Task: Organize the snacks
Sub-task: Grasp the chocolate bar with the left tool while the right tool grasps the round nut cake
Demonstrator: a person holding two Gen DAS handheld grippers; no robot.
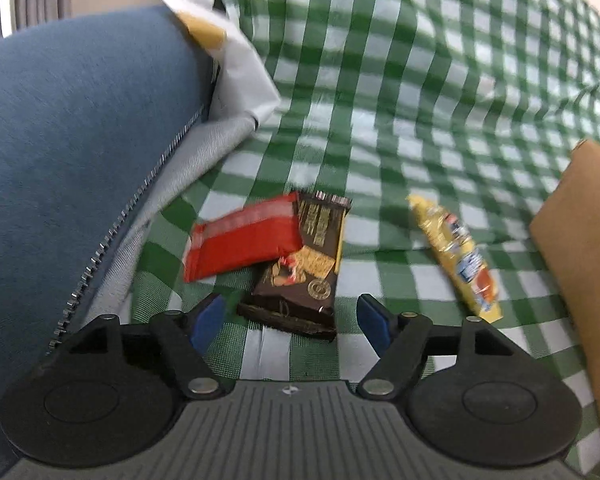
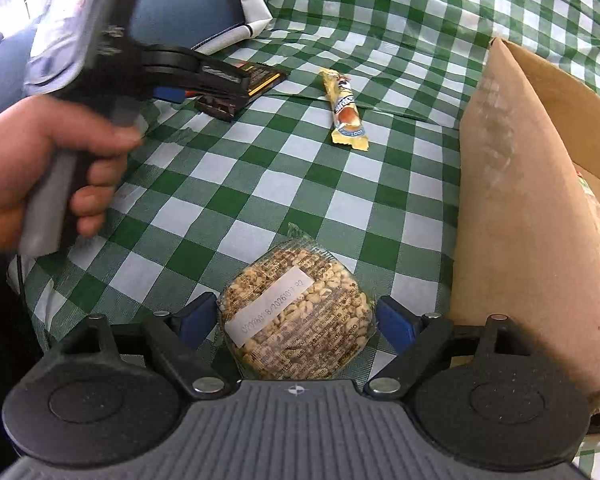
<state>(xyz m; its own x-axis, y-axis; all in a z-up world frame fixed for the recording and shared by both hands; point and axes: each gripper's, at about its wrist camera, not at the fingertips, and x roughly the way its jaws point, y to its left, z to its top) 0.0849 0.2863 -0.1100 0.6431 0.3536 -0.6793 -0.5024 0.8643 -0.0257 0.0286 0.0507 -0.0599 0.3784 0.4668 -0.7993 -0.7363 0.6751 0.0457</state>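
Peanuts (image 2: 296,316) (clear round pack, white label) unopened.

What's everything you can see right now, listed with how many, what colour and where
Dark brown snack bar: one, brown with gold print, on the cloth between the left gripper's open fingers.
Red snack pack: one, red, its end lying over the dark brown snack bar.
Yellow snack bar: one, yellow, alone on the cloth toward the cardboard box.
Puffed grain cake: one, tan in clear wrap with a white label, between the right gripper's open fingers.
Cardboard box: one, brown, at the right edge, something wrapped inside.
Checked cloth: one, green and white, under everything.
Blue bag: one, blue with a zip, at the left.
White paper bag: one, white, behind the blue bag.
Left gripper: open.
Right gripper: open.
Hand: one, holding the left gripper's handle.
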